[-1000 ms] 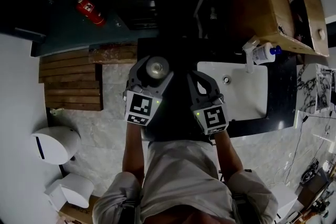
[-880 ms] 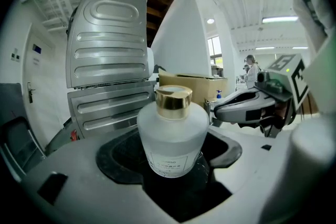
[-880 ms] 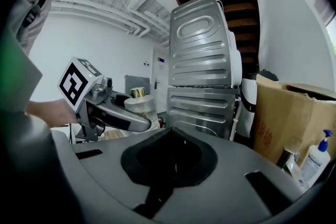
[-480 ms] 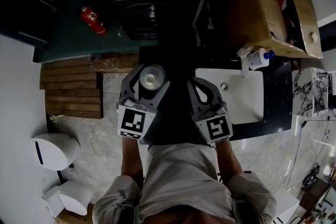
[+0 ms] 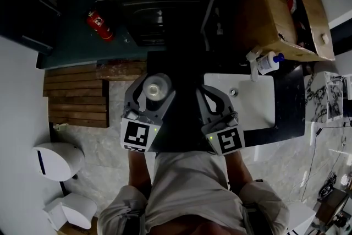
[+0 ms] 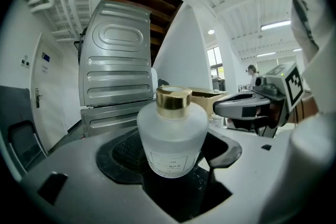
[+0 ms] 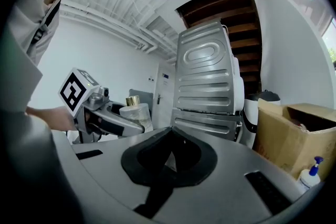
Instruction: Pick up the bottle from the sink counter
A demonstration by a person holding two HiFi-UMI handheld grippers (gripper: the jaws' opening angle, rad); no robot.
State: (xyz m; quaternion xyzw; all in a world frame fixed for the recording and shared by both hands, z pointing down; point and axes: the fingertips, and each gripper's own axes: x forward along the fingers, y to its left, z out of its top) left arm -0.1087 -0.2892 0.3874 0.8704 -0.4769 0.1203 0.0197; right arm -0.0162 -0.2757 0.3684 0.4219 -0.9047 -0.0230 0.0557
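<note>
While left tongs [image 5: 155, 91] clench frosted gold-capped bottle [image 6: 173, 134], right tongs [image 7: 168, 157] sit closed, empty

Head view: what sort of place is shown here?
Probably a bathroom or washroom: a white sink set in a dark counter, a pump bottle beside its tap, and a stone-tiled floor below.

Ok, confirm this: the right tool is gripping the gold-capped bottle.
Wrong side. The left tool is gripping the gold-capped bottle, as the left gripper view shows. The right tool is shut on nothing.
</note>
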